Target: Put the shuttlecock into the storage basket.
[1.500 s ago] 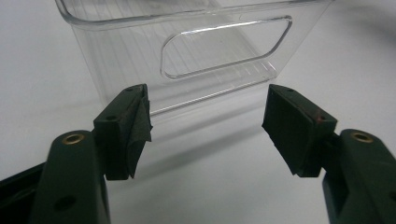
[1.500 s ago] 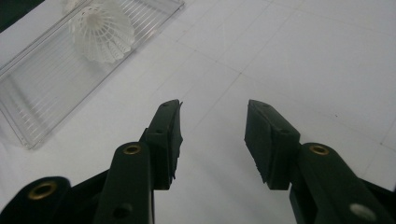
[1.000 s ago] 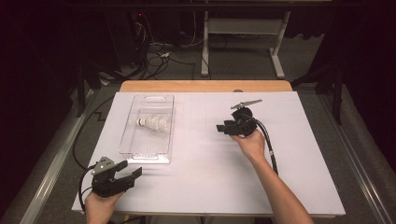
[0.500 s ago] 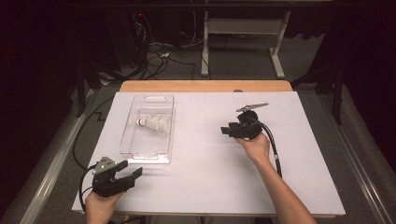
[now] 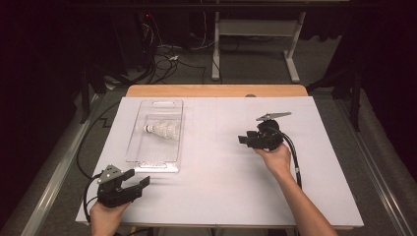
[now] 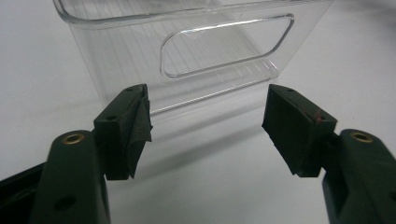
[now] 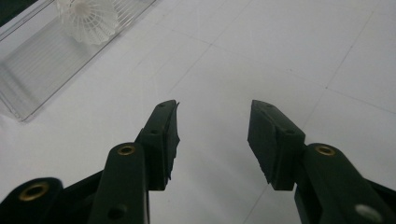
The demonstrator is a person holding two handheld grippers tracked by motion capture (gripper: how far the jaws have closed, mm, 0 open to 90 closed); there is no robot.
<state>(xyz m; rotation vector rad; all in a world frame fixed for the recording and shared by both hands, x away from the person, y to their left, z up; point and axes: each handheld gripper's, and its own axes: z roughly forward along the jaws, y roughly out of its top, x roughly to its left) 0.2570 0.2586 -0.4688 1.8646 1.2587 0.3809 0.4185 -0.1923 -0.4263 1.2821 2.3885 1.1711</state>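
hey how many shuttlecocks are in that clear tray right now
1. A single white shuttlecock lies on its side in the far half of the clear tray; it also shows in the right gripper view. The tray is see-through, so none looks hidden.

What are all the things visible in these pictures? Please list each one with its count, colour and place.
Tray: one, clear plastic, left part of the table, handle cut-outs at both ends.
Shuttlecock: one, white, lying on its side inside the tray.
Table: one, white top with wooden far edge.
Desk frame: one, white, on the floor behind.
Cables: several, dark, on the floor behind.
Left gripper: black, open, near the tray's near end.
Right gripper: black, open, right of centre.
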